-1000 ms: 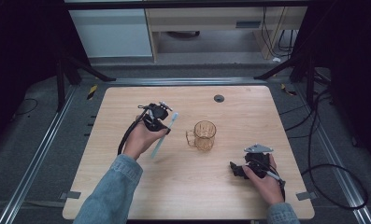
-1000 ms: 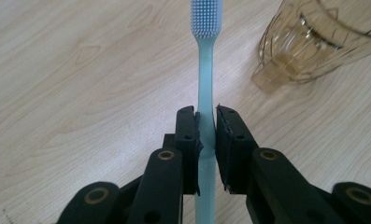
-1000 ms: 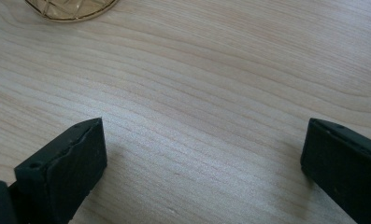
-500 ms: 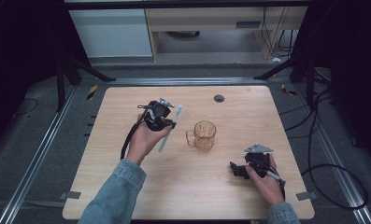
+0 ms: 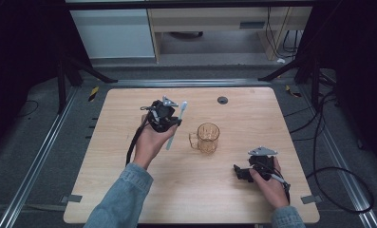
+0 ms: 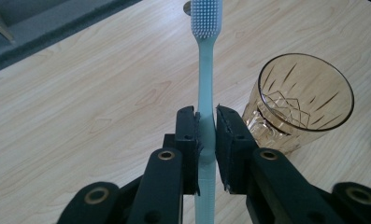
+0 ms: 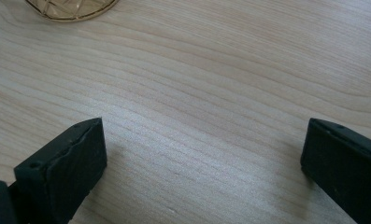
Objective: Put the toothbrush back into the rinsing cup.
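My left gripper (image 5: 172,126) is shut on the handle of a pale blue toothbrush (image 5: 177,124), held above the table left of centre. In the left gripper view the two pads press the toothbrush (image 6: 205,70) from both sides at the left gripper (image 6: 205,123), and its bristle head points away from me. An amber glass mug (image 5: 208,137) stands upright just right of the brush, its rim close beside the jaws (image 6: 300,102). My right gripper (image 5: 239,172) rests on the wood at the front right, open (image 7: 204,140) with nothing between its jaws. The mug's base (image 7: 71,9) lies ahead of it.
The wooden table (image 5: 252,114) carries a small black round grommet (image 5: 222,99) near its far edge. Dark floor, metal rails and cables surround the table. White and wooden cabinets stand behind it.
My left hand has drifted slightly away from me and to the right, taking the toothbrush with it. The right hand has stayed where it was.
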Demonstrator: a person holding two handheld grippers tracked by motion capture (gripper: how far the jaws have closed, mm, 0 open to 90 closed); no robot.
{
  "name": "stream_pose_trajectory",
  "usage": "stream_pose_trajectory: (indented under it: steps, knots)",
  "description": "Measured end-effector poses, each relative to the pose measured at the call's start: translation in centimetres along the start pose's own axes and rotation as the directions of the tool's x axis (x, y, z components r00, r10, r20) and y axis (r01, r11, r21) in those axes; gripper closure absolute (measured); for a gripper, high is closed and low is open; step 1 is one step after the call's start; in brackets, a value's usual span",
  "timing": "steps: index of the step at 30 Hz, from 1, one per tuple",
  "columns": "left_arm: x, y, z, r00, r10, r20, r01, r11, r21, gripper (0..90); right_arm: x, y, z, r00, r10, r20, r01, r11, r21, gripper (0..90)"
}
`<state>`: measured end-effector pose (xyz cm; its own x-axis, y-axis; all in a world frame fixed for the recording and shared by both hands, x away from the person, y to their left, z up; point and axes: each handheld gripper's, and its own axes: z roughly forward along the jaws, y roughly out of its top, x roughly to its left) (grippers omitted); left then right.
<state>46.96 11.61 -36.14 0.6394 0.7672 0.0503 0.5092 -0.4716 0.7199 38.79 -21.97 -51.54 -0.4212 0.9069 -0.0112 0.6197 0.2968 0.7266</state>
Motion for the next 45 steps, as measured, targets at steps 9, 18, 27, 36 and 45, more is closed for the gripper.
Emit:
stream_pose_trajectory:
  steps: [9, 18, 27, 36, 45]
  knots:
    - [-0.3, 0.0, -0.5, 0.9993, -0.018, -0.032, 0.015, 0.9965, -0.082, 79.0, 0.0, 0.0, 0.0, 1.0000, 0.000, 0.001, 0.000, 1.0000, 0.000, 0.7]
    - [-0.7, 0.2, -1.4, 0.9977, -0.035, -0.058, 0.024, 0.9841, -0.176, 79.0, 0.1, 0.0, 0.0, 1.0000, 0.008, -0.003, -0.008, 1.0000, 0.003, 0.7]
    - [-1.1, -0.3, -1.1, 0.9959, -0.059, -0.069, 0.040, 0.9704, -0.238, 79.0, 0.1, 0.0, 0.0, 1.0000, 0.007, -0.006, -0.007, 1.0000, 0.003, 0.7]
    - [-1.5, -0.5, -1.2, 0.9939, -0.079, -0.077, 0.053, 0.9521, -0.301, 79.0, 0.1, 0.0, 0.0, 1.0000, 0.003, -0.008, -0.003, 1.0000, 0.002, 0.7]
    - [-1.9, -0.9, -1.4, 0.9918, -0.090, -0.091, 0.048, 0.9217, -0.385, 79.0, 0.1, 0.0, 0.0, 0.9999, 0.001, -0.010, -0.001, 1.0000, 0.003, 0.7]
